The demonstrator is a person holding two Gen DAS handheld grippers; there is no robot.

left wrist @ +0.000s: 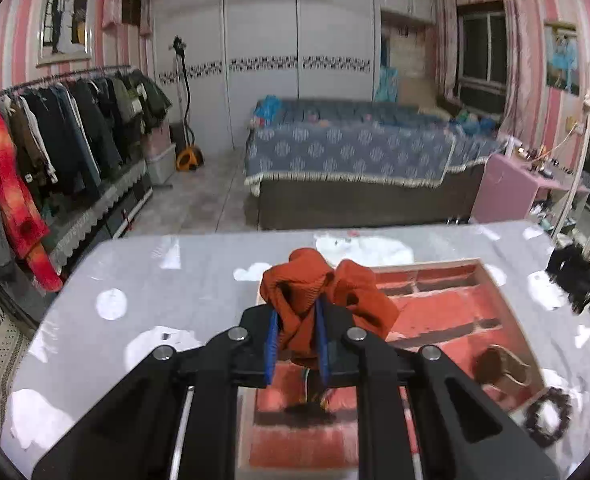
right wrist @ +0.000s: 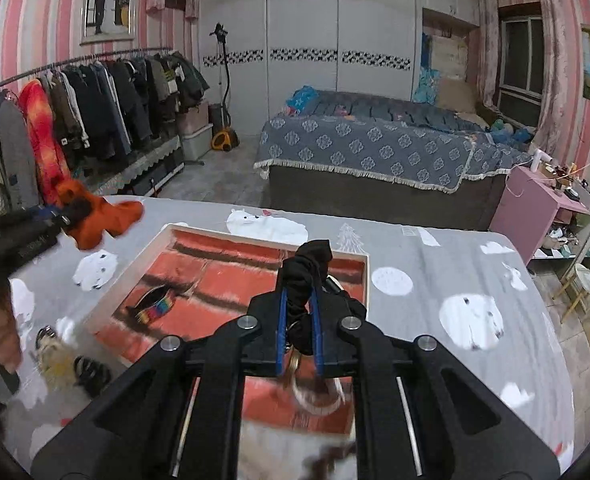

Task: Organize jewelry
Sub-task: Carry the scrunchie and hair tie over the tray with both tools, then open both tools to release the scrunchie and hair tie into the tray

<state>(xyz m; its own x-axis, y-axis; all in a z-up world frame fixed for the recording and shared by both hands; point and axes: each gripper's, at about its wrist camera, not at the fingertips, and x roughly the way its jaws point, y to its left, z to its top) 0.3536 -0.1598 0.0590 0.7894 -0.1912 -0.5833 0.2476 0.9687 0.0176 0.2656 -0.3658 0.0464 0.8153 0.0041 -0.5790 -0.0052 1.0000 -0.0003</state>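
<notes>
Orange scrunchie [left wrist: 327, 300]: clamped in the left claw [left wrist: 298, 344], held up over the near-left part of the red-lined tray [left wrist: 491, 280], not touching it.
Black scrunchie [right wrist: 307, 280]: squeezed tight in the right claw [right wrist: 299, 332], with what looks like a ring or bangle dangling under it, too blurry to be sure.
Step in hand: both pieces are mid-carry above the tray, so my guess is this is the sorting-into-compartments bit.
Next move: probably lower each one into a free slot, then let go. Dividers are shallow, so aim matters.
Left claw pose: roughly level, pointing across the tabletop [left wrist: 175, 280], cloth bunched out past the tips.
Right claw pose: over the tray's near-right end, tilted slightly down.
Already in tray: rainbow striped clip [right wrist: 155, 304] in a left-hand slot, plus a brownish piece [left wrist: 503, 368] I can't identify.
Loose on the tabletop: dark bead bracelet [left wrist: 547, 416] just beside the tray's edge, so there's more to put away.
</notes>
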